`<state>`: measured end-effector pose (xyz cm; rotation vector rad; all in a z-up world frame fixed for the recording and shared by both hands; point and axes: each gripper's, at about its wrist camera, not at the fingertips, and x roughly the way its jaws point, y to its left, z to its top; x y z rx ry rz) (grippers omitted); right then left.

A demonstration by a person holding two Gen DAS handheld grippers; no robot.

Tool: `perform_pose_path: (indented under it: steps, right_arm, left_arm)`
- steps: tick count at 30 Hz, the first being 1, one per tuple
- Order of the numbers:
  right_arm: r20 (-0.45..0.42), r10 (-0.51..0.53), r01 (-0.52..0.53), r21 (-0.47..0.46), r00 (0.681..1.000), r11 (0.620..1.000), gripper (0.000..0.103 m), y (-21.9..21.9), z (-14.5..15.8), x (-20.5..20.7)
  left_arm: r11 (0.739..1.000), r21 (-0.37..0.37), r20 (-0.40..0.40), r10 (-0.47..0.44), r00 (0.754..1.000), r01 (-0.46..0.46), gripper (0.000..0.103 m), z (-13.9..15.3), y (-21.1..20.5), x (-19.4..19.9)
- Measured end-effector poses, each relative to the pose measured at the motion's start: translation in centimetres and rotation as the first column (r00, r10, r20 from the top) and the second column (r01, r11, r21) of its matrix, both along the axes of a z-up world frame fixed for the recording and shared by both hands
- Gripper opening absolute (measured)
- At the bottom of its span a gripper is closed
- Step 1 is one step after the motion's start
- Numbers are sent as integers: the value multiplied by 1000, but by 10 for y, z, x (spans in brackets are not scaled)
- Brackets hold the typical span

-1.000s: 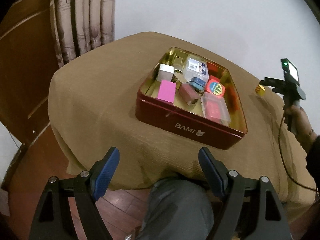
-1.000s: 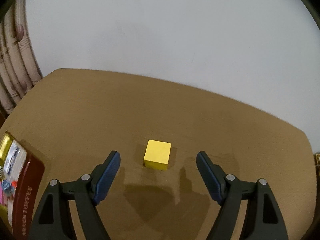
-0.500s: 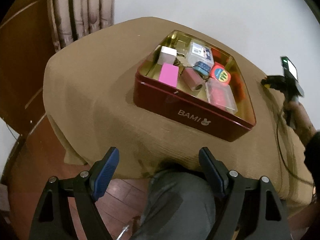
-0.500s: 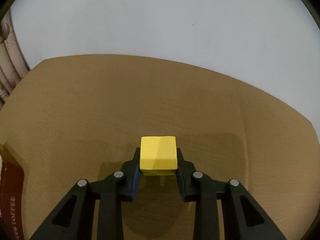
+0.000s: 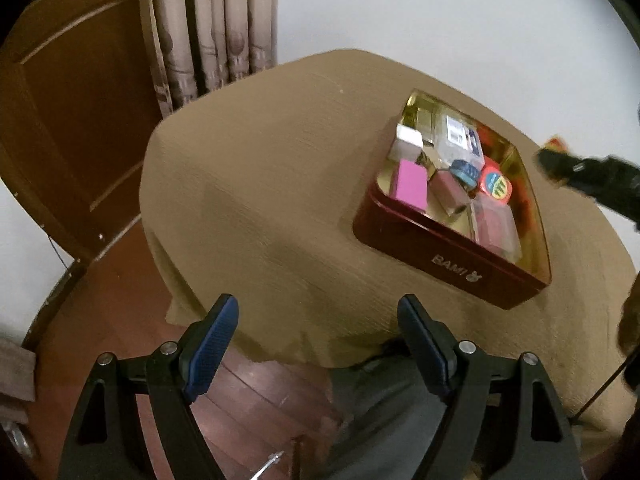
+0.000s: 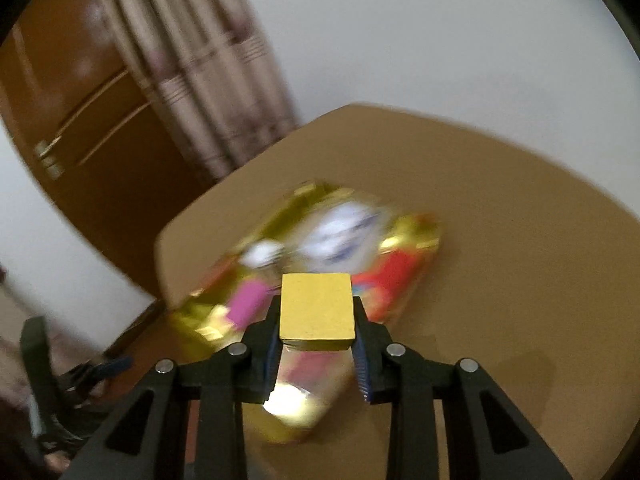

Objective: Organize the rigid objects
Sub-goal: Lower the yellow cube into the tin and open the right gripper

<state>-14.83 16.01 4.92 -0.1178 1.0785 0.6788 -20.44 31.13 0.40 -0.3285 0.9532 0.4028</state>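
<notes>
I have the yellow block [image 6: 317, 307] pinched between the two fingers of my right gripper [image 6: 318, 344], lifted clear of the table [image 6: 500, 240] and held in the air over the near part of the tin [image 6: 404, 280]. That view is smeared with motion, so I cannot tell exactly which spot in the tin lies under the block.

My left gripper [image 5: 318, 344] is spread wide and holds nothing. It hangs off the near edge of the table [image 5: 260, 200], above the floor, well apart from the tin [image 5: 452, 264].

From the left camera, the red tin with the gold lining already holds a good share of the load: a pink box [image 5: 409, 182], a white box [image 5: 406, 142], a clear case with a printed label [image 5: 460, 138], a roll of blue tape [image 5: 464, 171], a round red piece with a bright face [image 5: 495, 186] and a clear case with something pink inside [image 5: 496, 226]. The brown cloth around the tin shows nothing else loose in either view.

So I judge the job near its end: as far as I can see, the yellow block is the last piece outside the tin. What is left is to bring it over a free gap, lower it and let go. The right side of the tin looks the least crowded, though the blur leaves me unsure.
</notes>
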Motion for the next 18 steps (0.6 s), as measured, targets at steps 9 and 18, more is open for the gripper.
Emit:
perform_pose_path:
  steps: [9,18]
  right_arm:
    - [-149,-1,-2,-19,989,1000,30,70,-56,-8]
    - [-228,-57,33,-106,972,994,30,94,-102,0]
  left_arm:
    - [999,-52,8,6,1000,-5,78,0,16,-6]
    - [998,-43,10,-44,999,44,78,0,8,-4]
